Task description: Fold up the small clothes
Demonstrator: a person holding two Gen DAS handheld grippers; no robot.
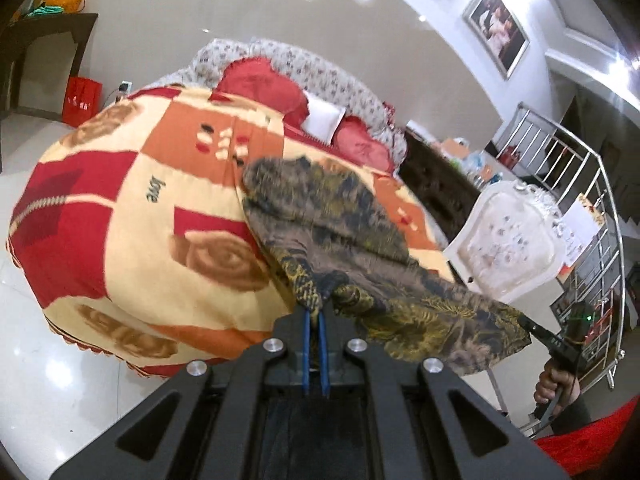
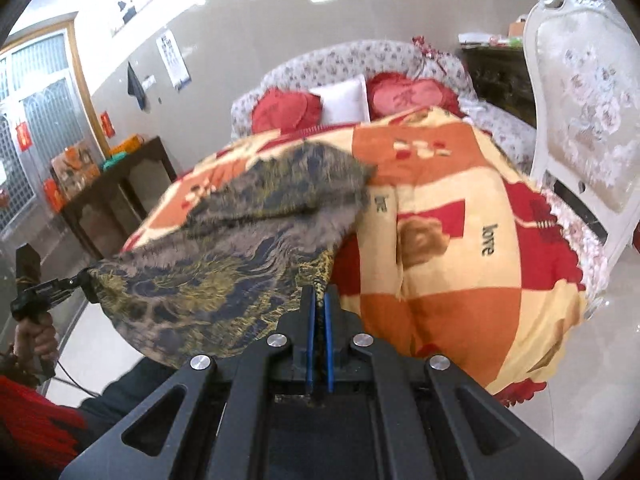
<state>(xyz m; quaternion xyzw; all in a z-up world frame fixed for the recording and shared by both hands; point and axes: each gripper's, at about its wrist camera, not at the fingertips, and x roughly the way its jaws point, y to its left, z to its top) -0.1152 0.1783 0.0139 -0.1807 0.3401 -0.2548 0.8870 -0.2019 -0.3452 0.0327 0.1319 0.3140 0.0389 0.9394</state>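
Both tongs are clamped on the same small garment, a thin patterned cloth in grey, navy and mustard. The left tongs pinch one corner between their blue pads, pressed together with only fabric between them, and the right tongs nip the neighbouring corner in the same way. In the left wrist view the right tongs show at the far end of the cloth, gripped by a hand; the right wrist view shows the left ones likewise in the other hand. Held by two corners, the garment hangs as a spread sheet between the tongs, its near edge stretched in the air and its far end trailing down toward the blanket that covers the bed; whether that far end touches the blanket cannot be told through the blur. Holding it this way likely serves to open it flat and shake out creases, so that it can be laid down squarely for a first fold. No fold appears to be made yet. Red cushions and a white pillow lie at the head of the bed, and an ornate white chair stands beside it. No basket or box for the clothes is to be seen near the work; orange boxes sit on a dark side table, their contents hidden.
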